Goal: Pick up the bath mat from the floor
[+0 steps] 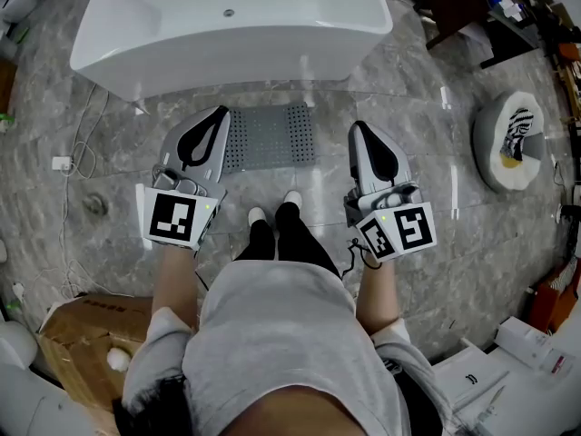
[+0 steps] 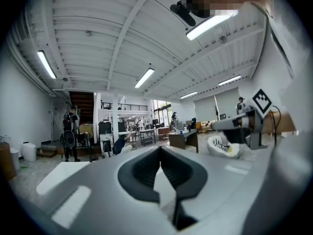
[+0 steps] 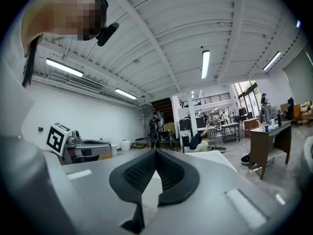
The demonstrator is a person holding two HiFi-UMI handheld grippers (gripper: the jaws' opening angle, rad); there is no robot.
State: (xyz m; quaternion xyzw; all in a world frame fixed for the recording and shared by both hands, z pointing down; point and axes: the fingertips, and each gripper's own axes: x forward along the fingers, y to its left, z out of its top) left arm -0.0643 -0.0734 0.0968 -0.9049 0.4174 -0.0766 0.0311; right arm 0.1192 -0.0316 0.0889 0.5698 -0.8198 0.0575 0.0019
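A grey perforated bath mat point(image 1: 270, 138) lies flat on the marble floor in front of a white bathtub point(image 1: 227, 25), seen in the head view. My left gripper point(image 1: 218, 113) hovers at the mat's left edge, its jaws shut with nothing between them. My right gripper point(image 1: 357, 127) hangs just right of the mat, also shut and empty. Both point level toward the tub. In the left gripper view the shut left gripper point(image 2: 160, 150) shows, and the right gripper point(image 3: 156, 153) in the right gripper view; the mat is hidden in both.
The person's feet point(image 1: 272, 214) stand just behind the mat. A round white cushion point(image 1: 508, 142) lies at the right. A cardboard box point(image 1: 77, 334) sits lower left, white cartons point(image 1: 508, 361) lower right. A cable and plug point(image 1: 62, 163) trail at the left. A dark desk point(image 1: 472, 7) stands beyond.
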